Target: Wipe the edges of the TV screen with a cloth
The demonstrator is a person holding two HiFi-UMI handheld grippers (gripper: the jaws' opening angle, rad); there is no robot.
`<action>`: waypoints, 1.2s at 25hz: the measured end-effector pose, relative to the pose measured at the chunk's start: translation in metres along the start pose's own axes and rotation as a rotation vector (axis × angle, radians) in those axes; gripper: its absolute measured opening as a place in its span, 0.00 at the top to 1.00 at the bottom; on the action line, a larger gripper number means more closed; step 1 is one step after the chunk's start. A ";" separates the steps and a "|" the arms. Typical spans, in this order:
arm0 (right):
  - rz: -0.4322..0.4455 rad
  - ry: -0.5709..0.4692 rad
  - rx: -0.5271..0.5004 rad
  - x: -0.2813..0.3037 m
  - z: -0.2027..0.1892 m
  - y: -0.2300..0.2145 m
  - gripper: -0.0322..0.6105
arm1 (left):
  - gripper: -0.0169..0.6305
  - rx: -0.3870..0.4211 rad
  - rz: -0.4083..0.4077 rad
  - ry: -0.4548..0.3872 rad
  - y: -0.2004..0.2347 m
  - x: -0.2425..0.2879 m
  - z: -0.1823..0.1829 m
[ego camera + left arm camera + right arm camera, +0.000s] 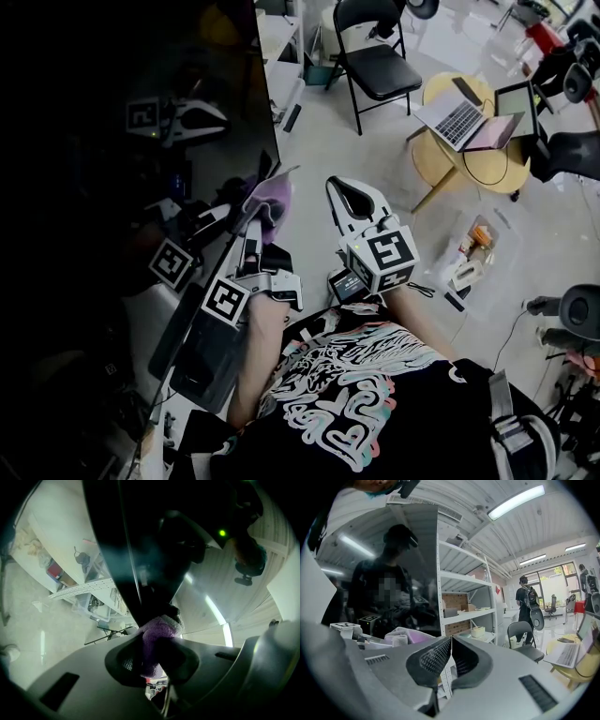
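Left tool point(259, 217) clamps the purple cloth point(273, 199), apparently touching the dark TV screen point(112, 141) at its right edge. Right tool point(353, 201) alongside, jaws together, empty. Behind: folding chair point(373, 58); round surface point(497, 176) bearing a laptop point(457, 117).

The left hand-held gripper point(253, 230) lies against the right edge of the TV screen point(141, 94), jaws clamped on a purple cloth point(270, 200). The right hand-held gripper point(352, 195) hangs just right of that edge, clear of it, jaws together and empty.
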State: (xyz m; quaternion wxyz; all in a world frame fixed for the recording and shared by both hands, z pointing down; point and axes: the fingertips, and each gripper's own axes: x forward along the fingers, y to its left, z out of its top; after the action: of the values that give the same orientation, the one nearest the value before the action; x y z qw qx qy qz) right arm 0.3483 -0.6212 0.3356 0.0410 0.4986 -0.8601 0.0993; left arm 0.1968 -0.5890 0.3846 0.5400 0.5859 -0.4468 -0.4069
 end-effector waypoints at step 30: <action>0.097 0.000 -0.013 0.017 -0.022 -0.022 0.90 | 0.89 0.005 -0.050 -0.091 0.021 0.025 -0.006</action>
State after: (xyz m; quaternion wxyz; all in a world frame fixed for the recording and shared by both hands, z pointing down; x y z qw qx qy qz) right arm 0.3584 -0.6420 0.3634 0.0394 0.4561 -0.8839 0.0954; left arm 0.2076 -0.6116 0.4062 0.5073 0.5793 -0.4569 -0.4453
